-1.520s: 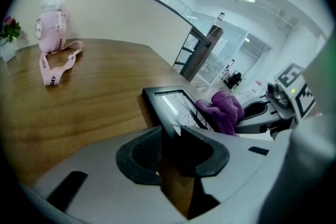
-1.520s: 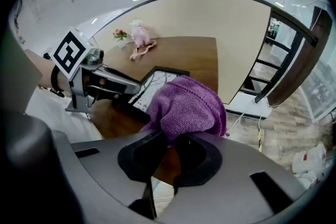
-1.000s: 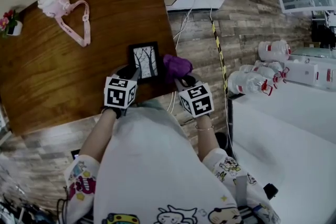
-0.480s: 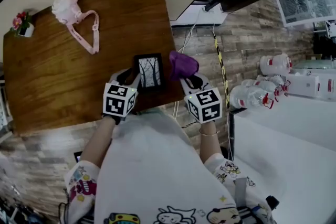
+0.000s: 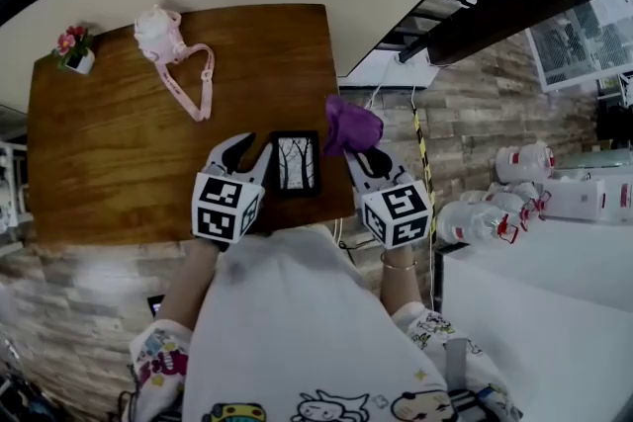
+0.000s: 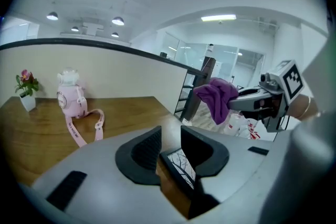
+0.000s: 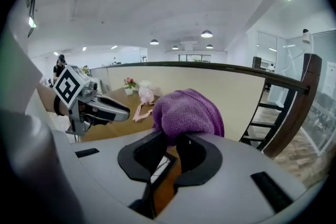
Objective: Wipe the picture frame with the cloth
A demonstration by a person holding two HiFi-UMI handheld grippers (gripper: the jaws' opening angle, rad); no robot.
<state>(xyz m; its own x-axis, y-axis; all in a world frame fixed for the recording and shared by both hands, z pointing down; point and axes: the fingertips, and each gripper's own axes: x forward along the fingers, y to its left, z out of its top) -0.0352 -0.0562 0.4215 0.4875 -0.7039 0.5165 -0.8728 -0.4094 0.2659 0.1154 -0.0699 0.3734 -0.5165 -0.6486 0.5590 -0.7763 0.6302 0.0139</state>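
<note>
The black picture frame (image 5: 295,163) with a tree print lies flat on the brown table (image 5: 119,163), near its front right corner. My left gripper (image 5: 247,149) hovers just left of the frame, open, with nothing between its fingers. In the left gripper view the frame (image 6: 181,165) shows below the left gripper (image 6: 170,139). My right gripper (image 5: 362,153) is held above the table's right edge, shut on a bunched purple cloth (image 5: 351,126). In the right gripper view the cloth (image 7: 186,110) bulges over the right gripper (image 7: 172,147), and the frame (image 7: 160,168) shows beneath.
A pink bottle with a strap (image 5: 161,33) and a small flower pot (image 5: 74,49) stand at the table's far side. Large water bottles (image 5: 480,220) lie on the floor to the right, beside a white table (image 5: 554,311). A dark staircase (image 5: 465,15) rises beyond the table.
Both grippers have risen from table level. The purple cloth went up with the right gripper. The frame stays flat on the table.
</note>
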